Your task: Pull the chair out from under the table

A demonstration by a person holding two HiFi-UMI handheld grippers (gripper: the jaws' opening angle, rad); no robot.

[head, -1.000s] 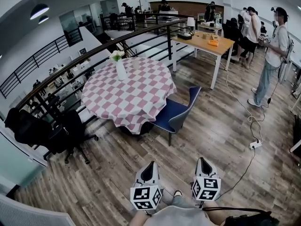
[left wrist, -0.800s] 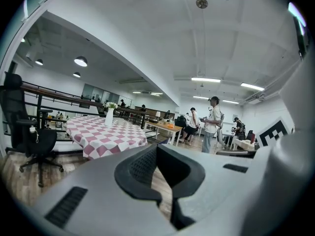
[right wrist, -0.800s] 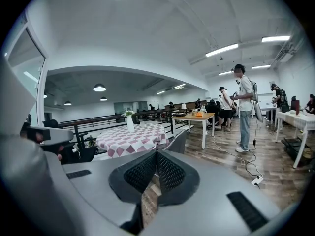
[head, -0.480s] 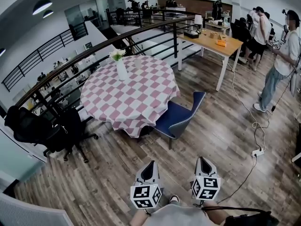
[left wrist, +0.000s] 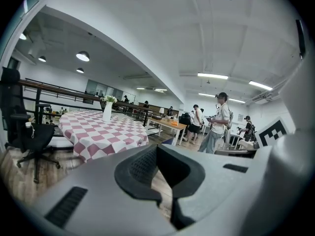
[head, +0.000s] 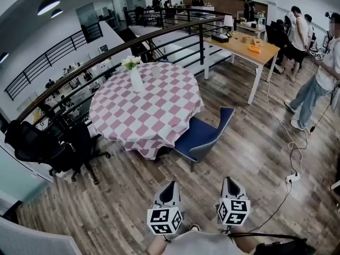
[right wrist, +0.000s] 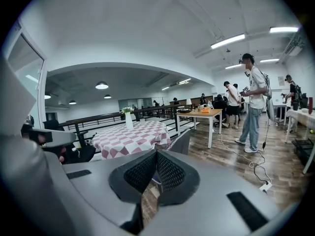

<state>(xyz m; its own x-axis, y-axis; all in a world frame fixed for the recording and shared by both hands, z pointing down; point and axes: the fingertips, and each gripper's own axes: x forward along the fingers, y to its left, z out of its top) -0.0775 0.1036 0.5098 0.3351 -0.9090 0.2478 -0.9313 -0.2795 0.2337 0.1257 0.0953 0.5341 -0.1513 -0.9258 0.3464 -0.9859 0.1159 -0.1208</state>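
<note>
The blue chair (head: 204, 137) stands at the near right side of the round table (head: 146, 108), which has a pink-and-white checked cloth; its seat is partly under the cloth's edge. A white vase (head: 136, 78) of flowers stands on the table. My left gripper (head: 168, 191) and right gripper (head: 230, 185) are side by side low in the head view, well short of the chair, both shut and empty. In the left gripper view, the left gripper (left wrist: 157, 149) points past the table (left wrist: 98, 132). In the right gripper view, the right gripper (right wrist: 156, 154) points at the chair (right wrist: 181, 142).
A black office chair (head: 53, 147) stands left of the table by the railing (head: 106, 54). A wooden table (head: 247, 44) is at the back right, with people (head: 319, 84) beside it. A cable and power strip (head: 291, 178) lie on the floor at right.
The table and chair have come closer and sit lower in the head view. Both grippers keep their place at the bottom of the frame, still shut.
</note>
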